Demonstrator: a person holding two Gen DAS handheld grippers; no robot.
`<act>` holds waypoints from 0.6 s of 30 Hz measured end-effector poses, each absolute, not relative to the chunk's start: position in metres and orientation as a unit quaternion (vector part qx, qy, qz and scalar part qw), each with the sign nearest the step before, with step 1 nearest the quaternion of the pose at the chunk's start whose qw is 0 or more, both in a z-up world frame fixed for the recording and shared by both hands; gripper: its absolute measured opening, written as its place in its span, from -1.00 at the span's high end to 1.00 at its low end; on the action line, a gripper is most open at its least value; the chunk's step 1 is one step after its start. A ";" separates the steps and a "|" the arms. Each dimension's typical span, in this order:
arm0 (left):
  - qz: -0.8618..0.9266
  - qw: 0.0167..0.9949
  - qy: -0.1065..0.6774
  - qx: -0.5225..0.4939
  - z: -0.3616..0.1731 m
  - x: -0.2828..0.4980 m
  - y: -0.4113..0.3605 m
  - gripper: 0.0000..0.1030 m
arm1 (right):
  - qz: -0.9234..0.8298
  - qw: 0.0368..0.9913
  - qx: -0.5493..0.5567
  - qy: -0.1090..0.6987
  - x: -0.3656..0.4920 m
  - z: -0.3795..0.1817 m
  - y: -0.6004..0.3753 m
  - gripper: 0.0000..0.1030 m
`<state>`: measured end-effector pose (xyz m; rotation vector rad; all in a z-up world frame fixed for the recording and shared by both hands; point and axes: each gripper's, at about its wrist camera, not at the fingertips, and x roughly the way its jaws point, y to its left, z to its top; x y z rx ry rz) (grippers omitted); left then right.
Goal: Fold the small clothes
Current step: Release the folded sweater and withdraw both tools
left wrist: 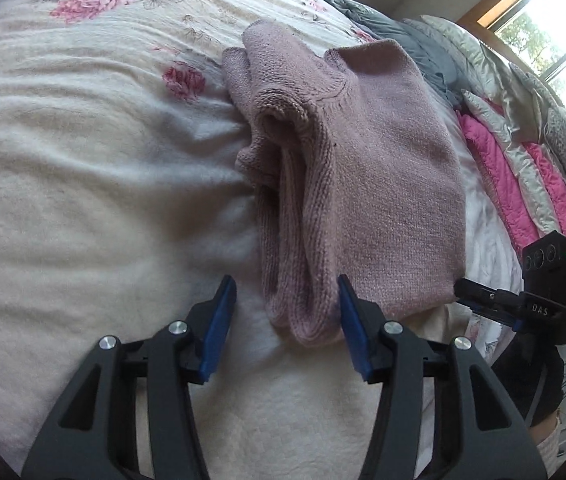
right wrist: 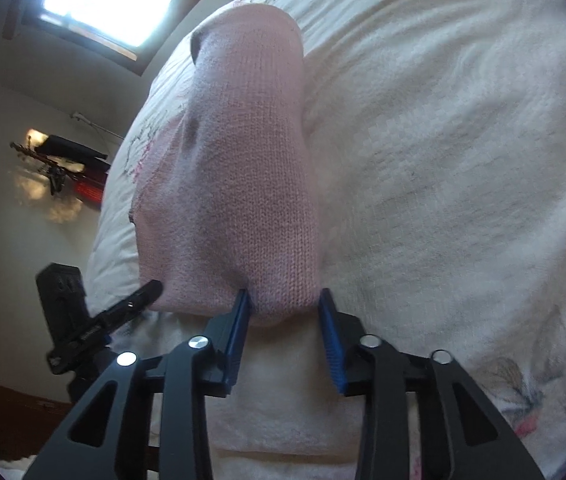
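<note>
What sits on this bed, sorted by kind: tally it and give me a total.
Pink knit sweater: 1
Grippers at its near edge: 2, the left gripper and the right gripper
Floral bedspread: 1
Heaped bedding, grey, silver and bright pink: 1 pile, separate pieces not countable
Total: 5

The left gripper [left wrist: 287, 304] has two black plastic arms with long cut-out holes in them. Each arm ends in a flat blue pad [left wrist: 219, 328] with small ridges. Round silver screws [left wrist: 178, 327] shine on the joints. The right gripper [right wrist: 285, 312] looks the same: black arms, ridged blue pads [right wrist: 333, 350] and silver screws [right wrist: 127, 359]. From the left camera, the right gripper's side shows a black box [left wrist: 549, 264] with round lenses, a tiny green light and white letters "DAS" below. Under it the person wears a black glove [left wrist: 527, 372], with a bit of white cloth beneath it.
</note>
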<state>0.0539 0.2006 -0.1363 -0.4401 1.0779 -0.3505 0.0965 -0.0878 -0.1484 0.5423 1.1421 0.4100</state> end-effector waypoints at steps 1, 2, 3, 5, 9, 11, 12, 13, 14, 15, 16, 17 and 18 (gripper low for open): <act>-0.163 0.823 0.504 -0.205 -0.132 0.050 0.202 0.02 | 0.174 0.800 0.225 0.529 0.091 -0.141 -0.081 0.05; -0.163 0.825 0.502 -0.202 -0.127 0.047 0.202 0.01 | 0.157 0.811 0.196 0.528 0.087 -0.133 -0.076 -0.16; -0.163 0.826 0.501 -0.199 -0.120 0.042 0.202 -0.01 | 0.134 0.826 0.162 0.523 0.080 -0.122 -0.070 -0.46; -0.158 0.830 0.498 -0.195 -0.109 0.034 0.202 -0.22 | 0.102 0.845 0.115 0.512 0.068 -0.108 -0.062 -0.74; -0.149 0.839 0.490 -0.184 -0.086 0.015 0.198 -0.45 | 0.073 0.869 0.052 0.486 0.043 -0.082 -0.036 -0.92; -0.143 0.843 0.488 -0.177 -0.078 0.008 0.196 -0.56 | 0.074 0.872 0.049 0.481 0.036 -0.078 -0.032 -0.92; -0.136 0.847 0.485 -0.171 -0.073 0.004 0.195 -0.57 | 0.069 0.872 0.048 0.483 0.032 -0.077 -0.026 -0.92; -0.133 0.850 0.482 -0.166 -0.069 0.000 0.195 -0.57 | 0.061 0.872 0.047 0.484 0.031 -0.075 -0.022 -0.92; -0.130 0.853 0.479 -0.162 -0.066 -0.003 0.195 -0.60 | 0.051 0.872 0.046 0.485 0.028 -0.074 -0.020 -0.92; -0.125 0.857 0.476 -0.155 -0.062 -0.008 0.194 -0.66 | 0.040 0.872 0.043 0.485 0.027 -0.073 -0.018 -0.92; -0.119 0.860 0.473 -0.149 -0.058 -0.011 0.195 -0.67 | 0.030 0.873 0.041 0.485 0.024 -0.072 -0.018 -0.92; -0.112 0.864 0.469 -0.141 -0.055 -0.015 0.195 -0.67 | 0.021 0.874 0.040 0.484 0.022 -0.070 -0.017 -0.92; -0.104 0.868 0.466 -0.134 -0.051 -0.020 0.196 -0.67 | 0.018 0.875 0.043 0.482 0.018 -0.069 -0.018 -0.92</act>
